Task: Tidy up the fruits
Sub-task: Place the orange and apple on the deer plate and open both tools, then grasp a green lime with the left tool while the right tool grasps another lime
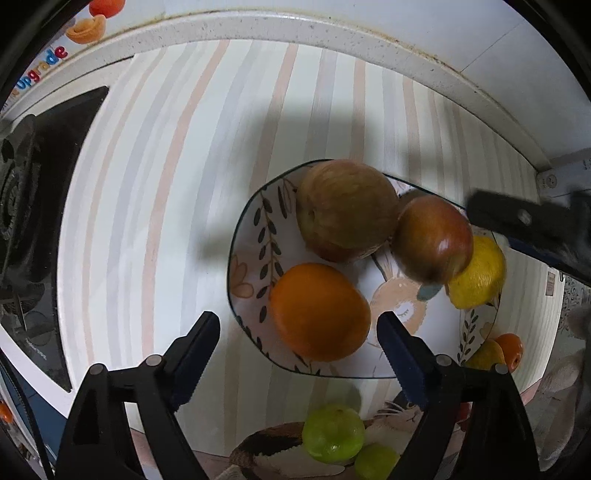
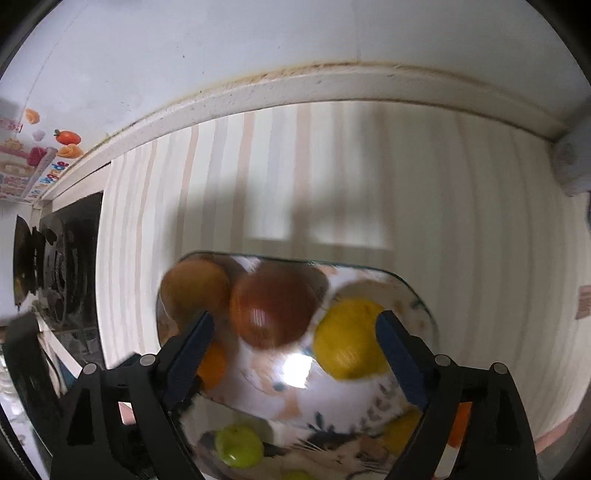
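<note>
A patterned bowl [image 1: 251, 236] on the striped counter holds two apples [image 1: 345, 208] [image 1: 432, 238], an orange [image 1: 319, 312] and a lemon [image 1: 478, 273]. My left gripper [image 1: 297, 354] is open and empty just above the orange's near side. My right gripper [image 2: 295, 354] is open and empty above the bowl [image 2: 413, 295], with the red apple [image 2: 275, 306] and lemon [image 2: 349, 339] between its fingers; that view is blurred. The right gripper's finger [image 1: 517, 218] shows at the bowl's far right. Green limes [image 1: 332, 432] [image 2: 238, 445] lie on a second plate nearer me.
A black gas stove [image 1: 33, 206] lies to the left. A raised white backsplash ledge [image 1: 295, 27] runs along the far side of the counter. Another orange [image 1: 511, 350] and a yellow fruit [image 1: 485, 356] sit right of the bowl. A metal bracket [image 1: 561, 173] is at far right.
</note>
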`<state>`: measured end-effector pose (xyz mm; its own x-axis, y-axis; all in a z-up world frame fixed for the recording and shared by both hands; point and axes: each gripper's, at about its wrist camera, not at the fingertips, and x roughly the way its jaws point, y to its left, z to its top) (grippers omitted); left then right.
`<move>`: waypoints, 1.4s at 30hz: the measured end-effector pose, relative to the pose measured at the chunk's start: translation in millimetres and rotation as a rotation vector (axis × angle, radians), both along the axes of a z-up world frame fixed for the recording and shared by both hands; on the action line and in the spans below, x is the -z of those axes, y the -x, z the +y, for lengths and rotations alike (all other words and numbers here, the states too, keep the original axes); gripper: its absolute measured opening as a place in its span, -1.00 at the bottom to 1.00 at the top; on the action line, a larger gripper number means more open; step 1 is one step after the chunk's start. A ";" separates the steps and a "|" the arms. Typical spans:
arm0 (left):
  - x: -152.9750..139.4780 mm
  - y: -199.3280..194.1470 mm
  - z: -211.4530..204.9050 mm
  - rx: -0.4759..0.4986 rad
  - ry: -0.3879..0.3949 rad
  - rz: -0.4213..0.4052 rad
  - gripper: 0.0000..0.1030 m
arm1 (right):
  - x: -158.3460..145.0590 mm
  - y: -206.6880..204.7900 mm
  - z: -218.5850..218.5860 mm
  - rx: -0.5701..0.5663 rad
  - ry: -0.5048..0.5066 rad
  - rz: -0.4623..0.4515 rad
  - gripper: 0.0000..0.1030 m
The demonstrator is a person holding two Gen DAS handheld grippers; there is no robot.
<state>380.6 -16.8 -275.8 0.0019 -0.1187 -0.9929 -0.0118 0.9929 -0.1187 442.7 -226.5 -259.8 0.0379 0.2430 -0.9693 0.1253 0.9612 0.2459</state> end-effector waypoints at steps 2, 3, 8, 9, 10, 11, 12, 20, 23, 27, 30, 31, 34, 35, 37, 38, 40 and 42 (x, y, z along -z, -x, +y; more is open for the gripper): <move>-8.4 3.7 1.9 0.008 -0.015 -0.016 0.69 | -9.2 16.2 -6.5 0.003 0.017 -0.014 0.78; -12.5 6.2 3.2 0.011 -0.024 -0.026 0.69 | -12.3 22.7 -7.4 0.003 0.024 -0.020 0.78; -40.5 27.0 6.6 0.035 -0.097 -0.106 0.69 | -31.2 69.3 -18.7 0.007 0.072 -0.065 0.78; -45.2 29.8 9.6 0.037 -0.104 -0.114 0.69 | -33.3 76.0 -17.9 0.008 0.076 -0.070 0.78; -49.7 35.0 11.4 0.039 -0.106 -0.123 0.69 | -35.7 84.1 -18.3 0.009 0.078 -0.074 0.78; -53.4 39.2 10.3 0.041 -0.106 -0.131 0.69 | -38.3 93.1 -18.7 0.012 0.077 -0.079 0.78; -57.6 43.3 10.7 0.044 -0.110 -0.140 0.69 | -39.7 98.0 -17.2 0.011 0.078 -0.084 0.78; -86.9 77.7 0.6 0.059 -0.087 -0.201 0.69 | -69.4 148.3 -13.4 0.017 0.085 -0.139 0.78; -104.1 91.4 -0.9 0.069 -0.088 -0.236 0.69 | -87.4 164.1 -15.3 0.019 0.086 -0.171 0.78; -127.2 110.9 -3.8 0.074 -0.078 -0.287 0.69 | -111.9 182.7 -18.5 0.017 0.092 -0.214 0.78; -147.2 126.1 -6.0 0.080 -0.072 -0.327 0.69 | -133.6 198.1 -20.8 0.018 0.093 -0.248 0.78; -151.9 129.3 -6.7 0.080 -0.070 -0.334 0.69 | -138.4 201.2 -20.8 0.017 0.094 -0.254 0.78; -166.8 140.0 -7.3 0.083 -0.049 -0.351 0.69 | -159.1 216.1 -21.3 0.014 0.085 -0.279 0.78; -171.2 143.0 -7.7 0.083 -0.043 -0.356 0.69 | -166.5 221.8 -21.6 0.014 0.082 -0.289 0.78; -180.9 150.1 -8.7 0.089 -0.036 -0.368 0.69 | -180.1 230.9 -23.0 0.017 0.079 -0.306 0.78; -185.4 153.1 -8.8 0.091 -0.033 -0.374 0.69 | -185.9 234.3 -24.1 0.016 0.080 -0.315 0.78; -194.6 159.8 -9.6 0.097 -0.024 -0.383 0.69 | -196.4 240.9 -26.3 0.021 0.081 -0.332 0.78; -202.7 166.9 -10.8 0.104 -0.024 -0.396 0.69 | -206.7 247.9 -27.9 0.025 0.083 -0.347 0.78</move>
